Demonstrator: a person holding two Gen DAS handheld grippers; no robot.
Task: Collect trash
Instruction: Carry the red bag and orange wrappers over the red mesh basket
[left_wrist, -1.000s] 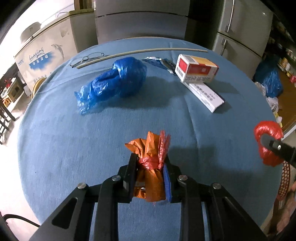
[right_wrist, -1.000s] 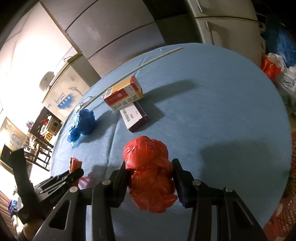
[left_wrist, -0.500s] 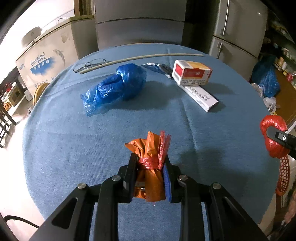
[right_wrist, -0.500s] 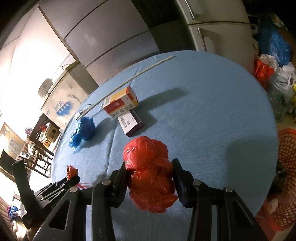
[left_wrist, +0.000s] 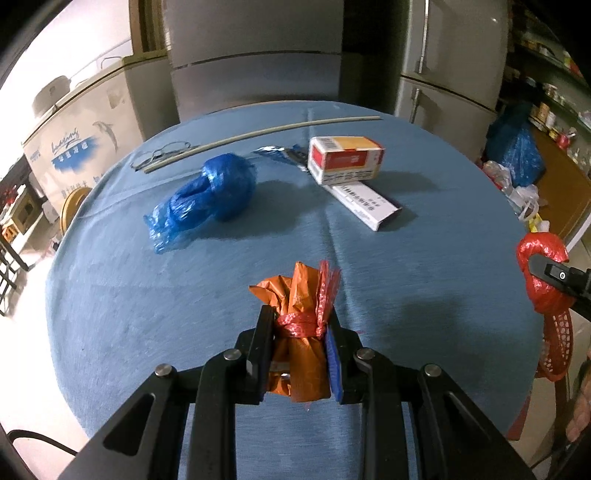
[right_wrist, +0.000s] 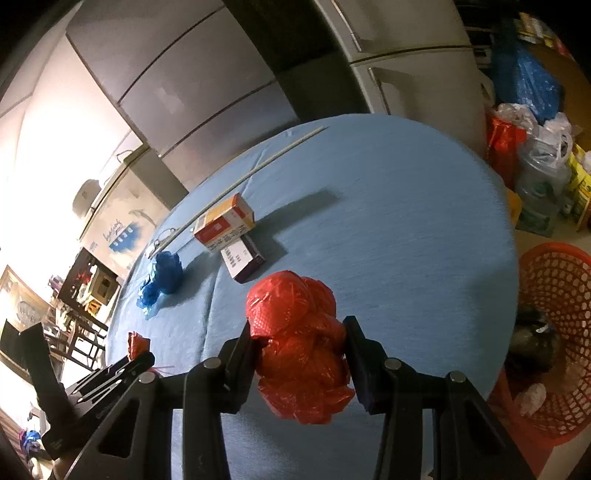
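Note:
My left gripper (left_wrist: 298, 325) is shut on an orange plastic bundle (left_wrist: 295, 295) tied with a red band, held above the blue round table (left_wrist: 110, 295). My right gripper (right_wrist: 299, 328) is shut on a crumpled red plastic bag (right_wrist: 295, 332); that bag (left_wrist: 541, 266) also shows at the right edge of the left wrist view. On the table lie a knotted blue plastic bag (left_wrist: 210, 192), a red and yellow carton (left_wrist: 345, 158) and a flat white and purple box (left_wrist: 364, 205). A red mesh basket (right_wrist: 554, 332) stands on the floor right of the table.
A thin pale rod (left_wrist: 258, 133) and a pair of glasses (left_wrist: 162, 153) lie at the table's far side. Grey refrigerators (left_wrist: 255, 62) and a white chest freezer (left_wrist: 81, 136) stand behind. Filled bags (right_wrist: 532, 147) crowd the floor at the right.
Both grippers have risen and drawn back from the table with their bundles still held. The red basket has come into the right wrist view.

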